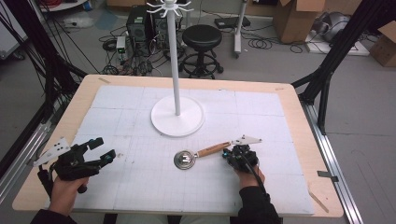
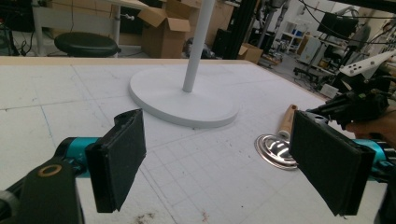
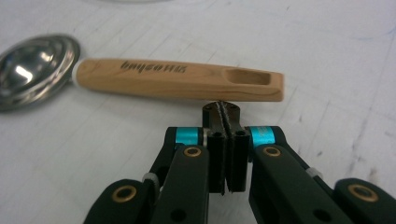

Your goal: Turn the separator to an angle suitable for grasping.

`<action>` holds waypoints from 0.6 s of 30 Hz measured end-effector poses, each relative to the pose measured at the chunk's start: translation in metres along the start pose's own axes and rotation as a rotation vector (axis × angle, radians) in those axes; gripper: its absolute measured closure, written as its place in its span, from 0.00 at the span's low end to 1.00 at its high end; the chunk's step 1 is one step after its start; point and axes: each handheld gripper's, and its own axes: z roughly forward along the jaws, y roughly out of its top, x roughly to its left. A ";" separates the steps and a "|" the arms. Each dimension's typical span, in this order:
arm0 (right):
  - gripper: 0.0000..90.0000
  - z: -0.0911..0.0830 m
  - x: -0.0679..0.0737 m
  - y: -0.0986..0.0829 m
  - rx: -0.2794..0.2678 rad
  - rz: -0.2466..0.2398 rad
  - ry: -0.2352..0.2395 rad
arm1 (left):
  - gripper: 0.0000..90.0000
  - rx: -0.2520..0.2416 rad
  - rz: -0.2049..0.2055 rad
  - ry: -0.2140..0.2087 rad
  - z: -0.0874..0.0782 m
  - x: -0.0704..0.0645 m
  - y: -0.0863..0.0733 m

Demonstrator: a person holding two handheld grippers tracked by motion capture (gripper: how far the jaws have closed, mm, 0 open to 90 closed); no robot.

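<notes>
Surface: white gridded mat [image 1: 140, 186] on wooden table [image 1: 79, 102].
Right gripper [image 3: 226, 114]: jaws pressed together, empty, just beside wooden handle.
Ladle [image 1: 205, 152]: flat on mat, near stand base [image 1: 177, 122].
Left gripper [image 1: 103, 150]: jaws spread, well apart from ladle.

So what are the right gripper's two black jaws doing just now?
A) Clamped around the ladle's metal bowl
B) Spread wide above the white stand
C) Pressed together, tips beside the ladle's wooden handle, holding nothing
C: in the right gripper view the right gripper has its jaws shut flat against each other, empty, just short of the ladle on the table.
</notes>
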 end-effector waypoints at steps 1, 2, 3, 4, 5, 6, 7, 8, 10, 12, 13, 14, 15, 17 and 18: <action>0.99 -0.001 -0.003 0.001 -0.016 0.008 -0.011 | 0.22 -0.001 -0.001 0.002 0.000 0.000 0.000; 0.99 -0.003 -0.007 0.003 -0.034 0.016 -0.028 | 0.22 0.000 -0.001 0.003 -0.001 0.001 0.000; 0.99 -0.005 -0.013 0.005 -0.051 0.027 -0.045 | 0.22 0.000 -0.003 0.003 -0.001 0.001 0.000; 0.99 -0.007 -0.020 0.007 -0.065 0.035 -0.066 | 0.22 -0.002 -0.005 0.003 -0.001 0.001 0.000; 0.99 -0.008 -0.026 0.009 -0.074 0.036 -0.087 | 0.22 0.001 -0.003 0.002 -0.001 0.001 0.000; 0.99 -0.009 -0.031 0.011 -0.076 0.023 -0.106 | 0.22 0.000 -0.003 0.003 -0.001 0.001 0.000; 0.99 -0.007 -0.035 0.013 -0.069 0.005 -0.109 | 0.22 -0.002 -0.004 0.003 -0.001 0.001 0.000; 0.99 -0.005 -0.037 0.014 -0.064 -0.001 -0.098 | 0.22 -0.001 -0.002 0.004 -0.001 0.002 0.000; 0.99 0.001 -0.039 0.016 -0.059 -0.017 -0.072 | 0.22 -0.003 -0.005 0.006 -0.001 0.002 0.000; 0.99 0.006 -0.038 0.018 -0.044 -0.033 -0.039 | 0.22 -0.004 -0.007 0.010 -0.002 0.004 0.000; 0.99 0.008 -0.038 0.019 -0.043 -0.044 -0.023 | 0.22 -0.005 -0.010 0.012 -0.002 0.004 0.000; 0.99 0.010 -0.038 0.020 -0.041 -0.042 -0.003 | 0.22 -0.005 -0.010 0.013 -0.003 0.005 0.000; 0.99 0.011 -0.038 0.021 -0.043 -0.046 0.005 | 0.22 -0.007 -0.013 0.014 -0.003 0.005 0.000; 0.99 0.012 -0.038 0.021 -0.056 -0.042 0.037 | 0.22 -0.006 -0.011 0.015 -0.004 0.005 0.000; 0.99 0.013 -0.037 0.021 -0.055 -0.042 0.053 | 0.22 -0.007 -0.013 0.014 -0.004 0.005 0.000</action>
